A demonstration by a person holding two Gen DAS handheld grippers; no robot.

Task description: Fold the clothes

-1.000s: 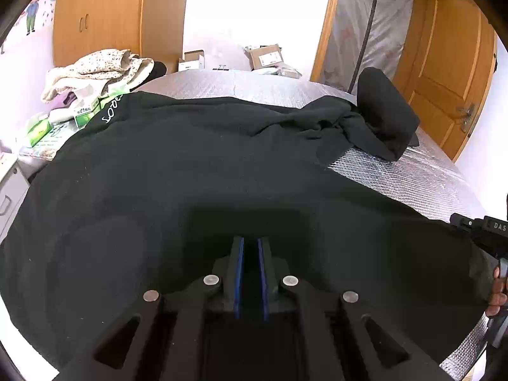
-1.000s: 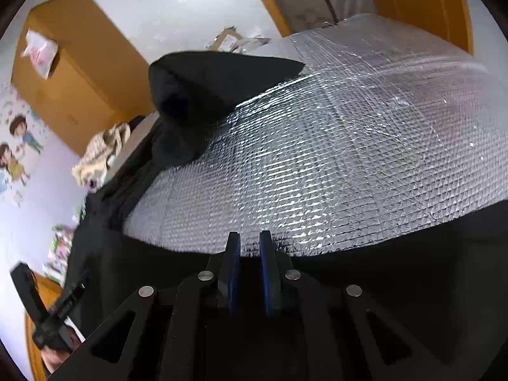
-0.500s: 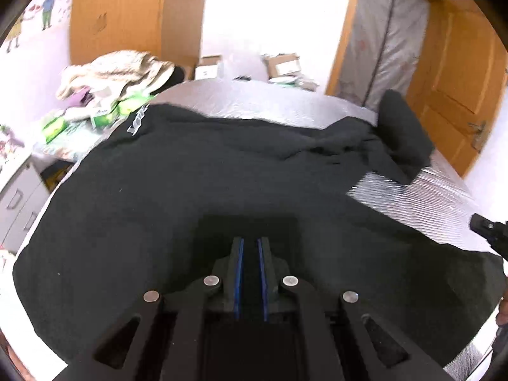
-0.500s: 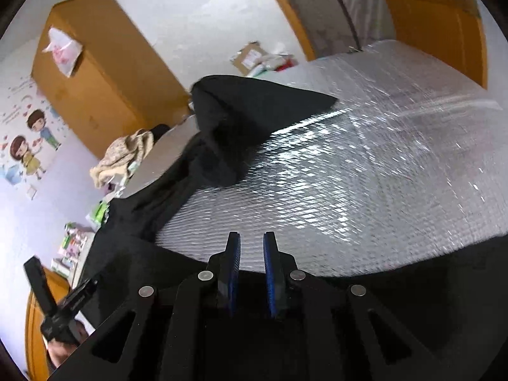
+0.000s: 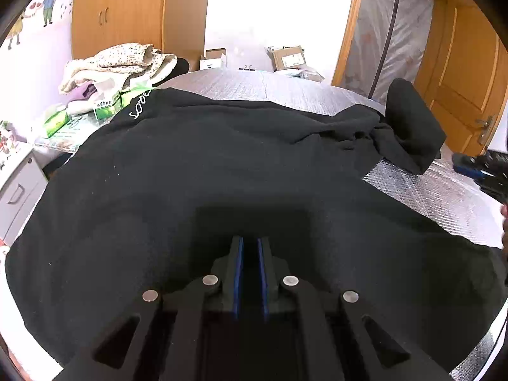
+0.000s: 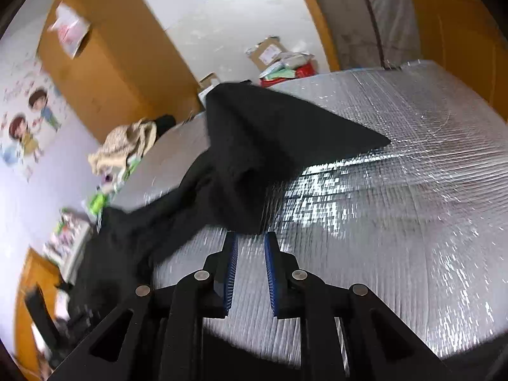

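Black garment (image 5: 206, 171) spread flat over silver quilted bench cover (image 5: 422, 187), takes up most of left wrist view. White lettering near its far left edge. One sleeve (image 5: 409, 127) bunched and raised at far right, folded over itself, end resting on the silver cover.

Left gripper (image 5: 250, 247): blue-padded fingers (image 5: 237, 270) nearly together, narrow gap, black cloth dark between and below them. Looks clenched on the near hem of the garment, but fabric and gap are both black, so hold not fully clear.

Right gripper (image 6: 249, 241): fingers (image 6: 231, 263) apart, released, nothing between them, only silver cover (image 6: 397, 222) showing through the gap. Tips sit just at the near edge of the bunched sleeve (image 6: 270, 146), which rises in a dark peak ahead. Contact with the cloth cannot be told, frame is motion-blurred. In left view the right gripper (image 5: 485, 171) shows at the far right edge, over bare silver cover.

Pile of light patterned cloth (image 5: 120, 63) past far left of bench, green boxes (image 5: 108, 108) below it. Cardboard boxes (image 5: 285, 58) at the back. Wooden wardrobe (image 5: 120, 12) left, wooden door (image 5: 470, 73) right.
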